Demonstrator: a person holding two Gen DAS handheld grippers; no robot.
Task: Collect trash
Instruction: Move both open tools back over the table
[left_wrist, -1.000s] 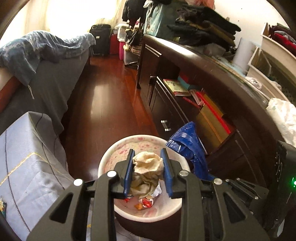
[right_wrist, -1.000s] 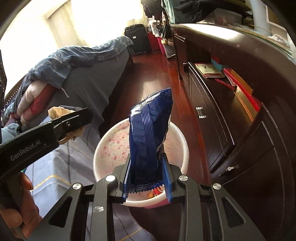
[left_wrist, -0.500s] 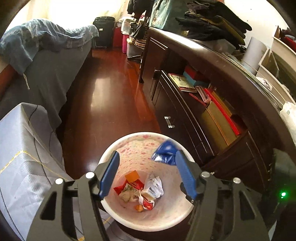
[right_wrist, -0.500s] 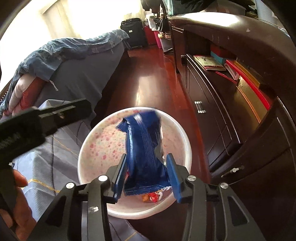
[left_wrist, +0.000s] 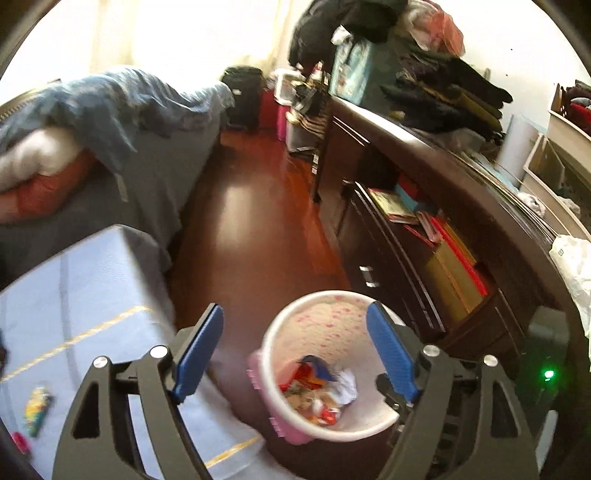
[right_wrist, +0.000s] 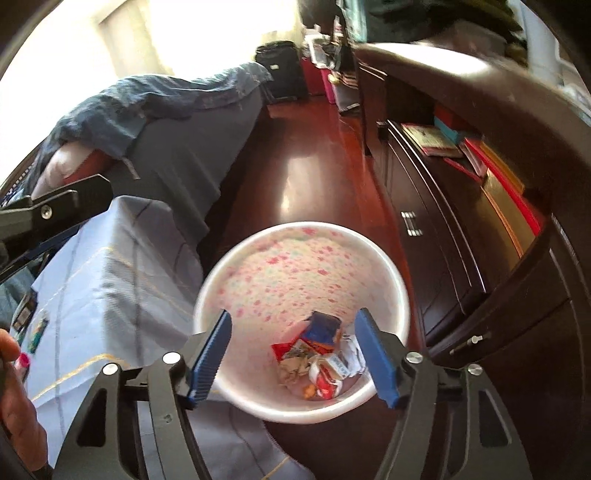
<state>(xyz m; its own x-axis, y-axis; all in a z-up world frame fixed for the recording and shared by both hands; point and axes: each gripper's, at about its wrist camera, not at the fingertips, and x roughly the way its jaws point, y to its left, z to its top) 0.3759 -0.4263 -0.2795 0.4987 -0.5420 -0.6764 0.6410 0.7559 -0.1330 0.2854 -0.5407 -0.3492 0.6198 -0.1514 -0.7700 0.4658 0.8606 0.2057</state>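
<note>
trash (right_wrist: 318, 356): heaped at bottom of pink-speckled bin (right_wrist: 258, 258), blue wrapper on top | bin: on red-brown floor (right_wrist: 306, 166), between grey-covered bed (right_wrist: 110, 273) and dark dresser (right_wrist: 461, 240) | right gripper (right_wrist: 293, 356): spread wide, empty, above bin | left gripper (left_wrist: 295, 354): spread wide, empty, over bin's left edge

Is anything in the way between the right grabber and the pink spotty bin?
Nothing visible. The right gripper hangs over the bin with its jaws open and empty, and the bin's mouth is uncovered. The blue wrapper already lies inside with the other trash.
</note>
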